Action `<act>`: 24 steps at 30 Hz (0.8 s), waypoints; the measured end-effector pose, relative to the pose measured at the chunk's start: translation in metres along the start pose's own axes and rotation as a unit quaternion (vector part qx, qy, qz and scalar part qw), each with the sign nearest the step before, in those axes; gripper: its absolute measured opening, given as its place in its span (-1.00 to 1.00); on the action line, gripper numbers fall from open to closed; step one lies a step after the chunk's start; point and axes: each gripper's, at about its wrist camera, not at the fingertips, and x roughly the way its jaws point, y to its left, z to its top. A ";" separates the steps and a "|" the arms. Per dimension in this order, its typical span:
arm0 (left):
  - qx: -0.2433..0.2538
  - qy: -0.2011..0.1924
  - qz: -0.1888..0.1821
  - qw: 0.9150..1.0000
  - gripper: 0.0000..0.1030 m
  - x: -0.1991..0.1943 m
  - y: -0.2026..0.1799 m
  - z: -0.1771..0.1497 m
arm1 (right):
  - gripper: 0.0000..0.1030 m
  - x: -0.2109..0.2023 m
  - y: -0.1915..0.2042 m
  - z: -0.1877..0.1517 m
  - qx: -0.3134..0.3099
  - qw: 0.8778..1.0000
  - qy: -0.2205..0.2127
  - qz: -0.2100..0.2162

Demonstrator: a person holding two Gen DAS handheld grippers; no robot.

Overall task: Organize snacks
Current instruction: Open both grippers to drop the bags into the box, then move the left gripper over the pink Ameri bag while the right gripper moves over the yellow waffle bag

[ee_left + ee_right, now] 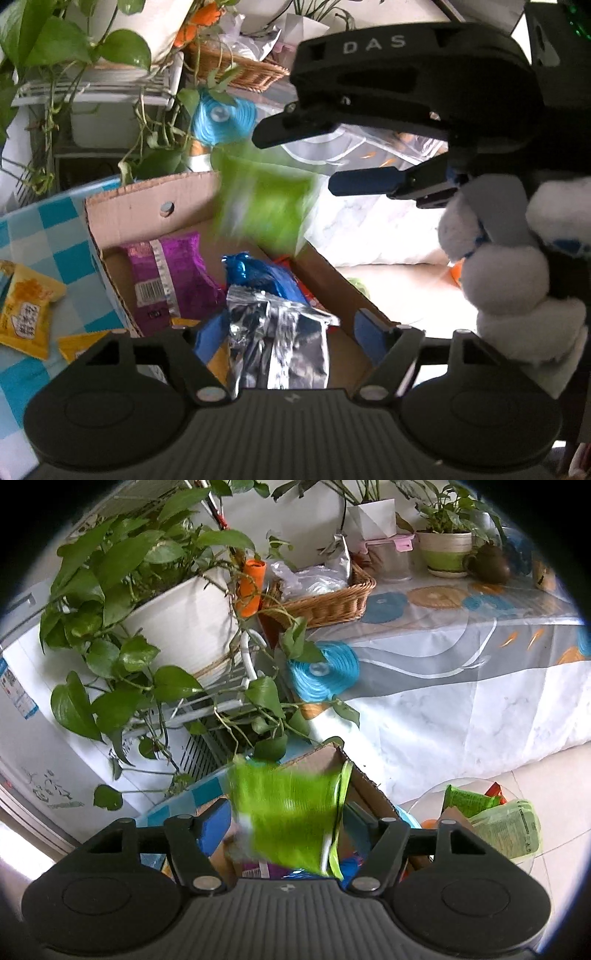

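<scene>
An open cardboard box (147, 206) holds a purple packet (166, 273), a blue packet (266, 273) and a crumpled silver packet (288, 343). My left gripper (280, 328) is open over the box; the silver packet stands between its blue pads with a gap at the right one. A green packet (266, 199) shows motion-blurred in the air above the box, clear of my right gripper (295, 160), which reaches in from the right, open, held by a hand in a white fluffy glove (506, 280). In the right wrist view the green packet (288, 819) is blurred between the open right gripper's (286, 812) fingers, over the box (325, 757).
Yellow packets (26, 314) lie on the blue checked cloth (44, 229) left of the box. Potted plants (122, 602), a wicker basket (328, 602) and a blue round mat (325, 672) crowd the far side. A clear bowl (491, 812) with green packets sits on the floor at the right.
</scene>
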 end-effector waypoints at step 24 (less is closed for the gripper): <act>-0.008 -0.003 0.082 0.997 0.63 -0.064 0.083 0.010 | 0.55 0.008 0.027 -0.005 -0.033 0.999 0.008 0.036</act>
